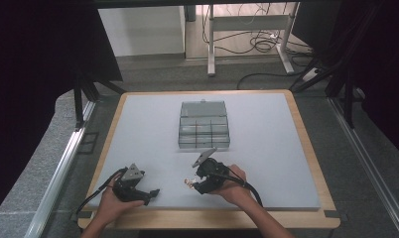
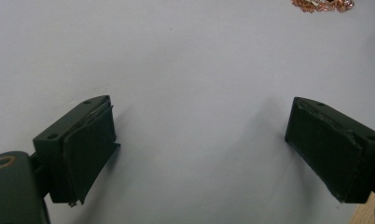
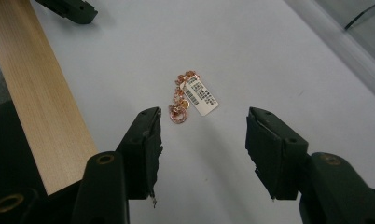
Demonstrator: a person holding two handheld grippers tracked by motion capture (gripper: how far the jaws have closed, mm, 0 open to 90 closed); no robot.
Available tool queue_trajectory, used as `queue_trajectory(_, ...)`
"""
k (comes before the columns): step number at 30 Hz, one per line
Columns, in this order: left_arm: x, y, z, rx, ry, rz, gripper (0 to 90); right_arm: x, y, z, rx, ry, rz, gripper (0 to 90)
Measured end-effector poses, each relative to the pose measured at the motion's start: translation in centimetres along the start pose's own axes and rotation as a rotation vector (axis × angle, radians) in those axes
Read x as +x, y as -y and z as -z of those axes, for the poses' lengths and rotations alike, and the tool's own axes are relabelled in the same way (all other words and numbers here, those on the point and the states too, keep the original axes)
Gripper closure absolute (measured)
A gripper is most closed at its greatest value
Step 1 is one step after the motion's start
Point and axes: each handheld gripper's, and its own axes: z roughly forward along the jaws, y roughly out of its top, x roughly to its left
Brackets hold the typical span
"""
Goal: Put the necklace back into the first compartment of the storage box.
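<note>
High view: right gripper held low over tagged chain on grey surface; left gripper rested near front edge, clear box behind.
Left gripper view: jaws seen wide apart, empty.
Right gripper view: jaws apart, chain just ahead, untouched.

grey floor, white desk frame with cables behind, surroundings perhaps dark curtains.

The chain is cut off by the top edge, upper right; its tag print is too small to read.
</note>
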Motion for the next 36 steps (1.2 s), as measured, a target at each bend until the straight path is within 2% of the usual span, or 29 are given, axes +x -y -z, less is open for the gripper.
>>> queue_trajectory(15, 0.0, 0.0, 0.0, -0.002, 0.000, 0.002, 8.4, 0.5, -0.5, -1.1, 0.030, -0.021, 0.023, 53.1)
queue_trajectory(25, 0.0, 0.0, 0.0, -0.002, -0.001, 0.000, 8.4, 0.7, -1.0, -2.5, 0.076, -0.036, 0.047, 60.2)
queue_trajectory(36, 0.0, 0.0, 0.0, -0.001, 0.001, -0.001, 8.4, 1.1, -1.5, -3.5, 0.107, -0.031, 0.064, 66.0)
